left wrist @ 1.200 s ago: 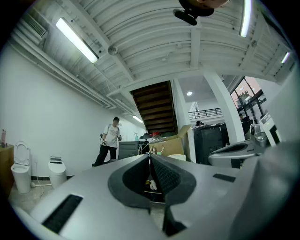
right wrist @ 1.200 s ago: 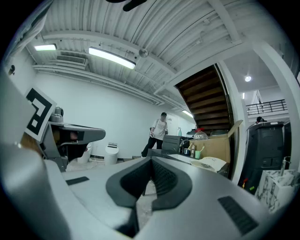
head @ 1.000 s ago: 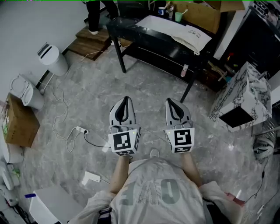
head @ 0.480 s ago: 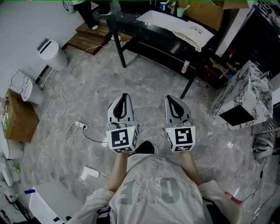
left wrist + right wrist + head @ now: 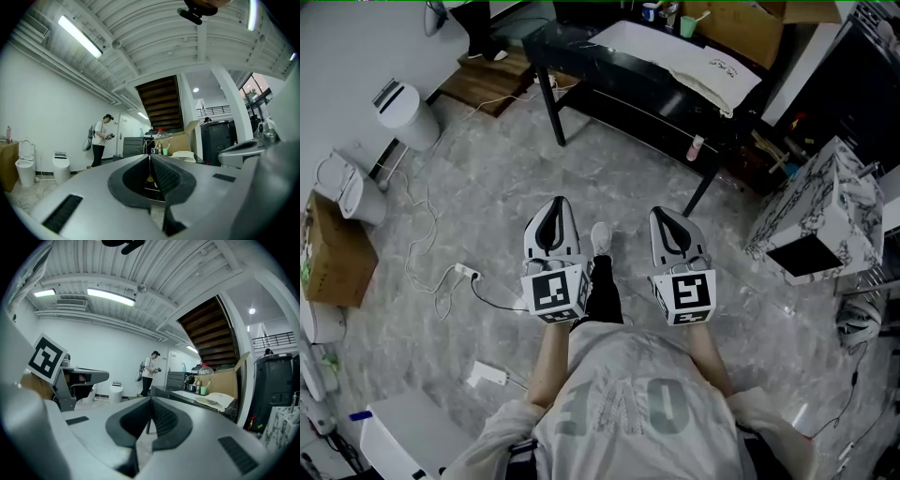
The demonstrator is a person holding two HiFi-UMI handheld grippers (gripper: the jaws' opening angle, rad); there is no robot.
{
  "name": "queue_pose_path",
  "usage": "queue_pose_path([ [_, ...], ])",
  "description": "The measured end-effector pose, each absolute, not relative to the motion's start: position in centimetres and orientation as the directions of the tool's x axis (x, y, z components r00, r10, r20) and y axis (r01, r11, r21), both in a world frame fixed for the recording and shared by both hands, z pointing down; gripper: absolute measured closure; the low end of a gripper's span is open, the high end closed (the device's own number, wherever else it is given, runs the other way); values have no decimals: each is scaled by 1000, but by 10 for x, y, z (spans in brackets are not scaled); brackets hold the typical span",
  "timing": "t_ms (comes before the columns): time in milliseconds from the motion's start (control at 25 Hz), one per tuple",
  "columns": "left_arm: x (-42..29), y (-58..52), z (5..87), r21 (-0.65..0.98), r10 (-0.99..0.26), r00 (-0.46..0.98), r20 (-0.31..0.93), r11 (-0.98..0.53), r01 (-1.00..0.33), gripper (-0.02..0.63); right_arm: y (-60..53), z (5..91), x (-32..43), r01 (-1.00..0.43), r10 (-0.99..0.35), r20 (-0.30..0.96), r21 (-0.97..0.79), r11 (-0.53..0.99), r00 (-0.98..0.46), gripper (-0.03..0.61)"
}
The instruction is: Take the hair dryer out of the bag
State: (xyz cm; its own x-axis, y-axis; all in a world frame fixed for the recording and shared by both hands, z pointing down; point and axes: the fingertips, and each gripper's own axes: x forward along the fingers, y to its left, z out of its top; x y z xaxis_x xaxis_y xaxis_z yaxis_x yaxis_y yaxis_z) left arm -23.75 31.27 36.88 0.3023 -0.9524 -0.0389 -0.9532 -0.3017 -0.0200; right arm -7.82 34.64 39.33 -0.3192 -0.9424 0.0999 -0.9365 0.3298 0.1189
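Left tool: jaws pressed together, nothing between them; held level above the floor, beside the right tool.
Right tool: jaws closed tight and empty; pointing the same way as the left tool.
Bag: pale cloth, lying flat on the worktop, well ahead of both tools and closer to the right tool's line.
Hair dryer: cannot be made out in any view.
Worktop: black, on dark legs, well ahead of the tools.
Green cup: at the worktop's far edge, beyond the bag.
Cardboard box: open, behind the worktop.
Shoe: white, on the floor between the two tools.
White bin: far left of the left tool, near the wall.
Power strip: on the floor left of the left tool, white cable attached.
Marbled box: well right of the right tool.
Standing person: far ahead, past the worktop.
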Motion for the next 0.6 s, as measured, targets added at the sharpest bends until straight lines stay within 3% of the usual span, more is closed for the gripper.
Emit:
queue_pose_path([
  [600, -231, 129, 342, -27, -941, 310, -133, -310, -950, 583, 166, 380, -69, -947, -955, 73, 130, 295, -288, 548],
])
